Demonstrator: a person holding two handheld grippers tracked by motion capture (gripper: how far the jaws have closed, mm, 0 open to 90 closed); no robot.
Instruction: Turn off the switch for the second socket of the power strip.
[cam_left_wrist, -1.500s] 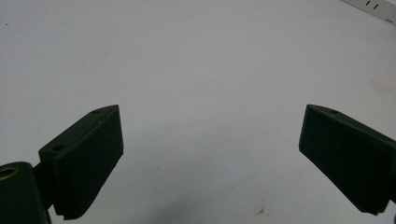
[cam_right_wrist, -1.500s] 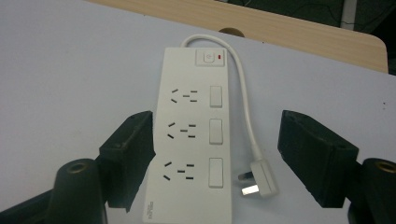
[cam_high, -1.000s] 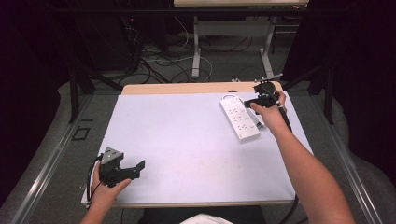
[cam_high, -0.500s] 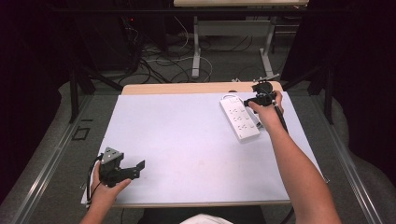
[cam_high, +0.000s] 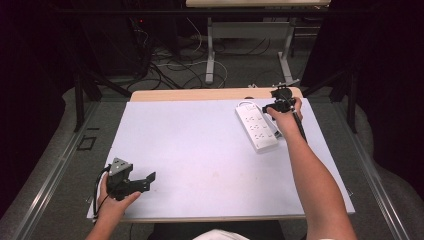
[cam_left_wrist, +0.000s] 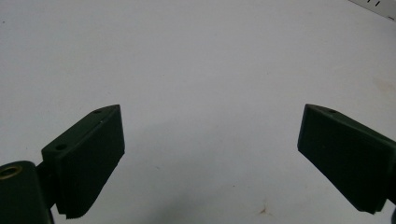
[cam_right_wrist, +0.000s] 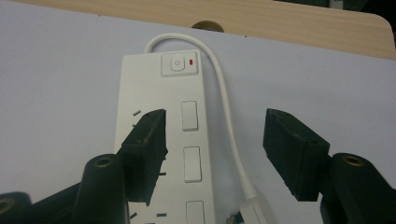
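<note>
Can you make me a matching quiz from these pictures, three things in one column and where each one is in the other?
Things:
1. power strip
2. left gripper
3. right gripper

Places:
A. near left corner of the mat
B. over the strip's rocker switches
C. far right part of the mat

Pairs: 1-C, 2-A, 3-B

I see wide bare table (cam_high: 200, 150) between both hands, free passage. Power strip (cam_high: 256, 126) and its white cable (cam_right_wrist: 227, 112) block far right corner.
</note>
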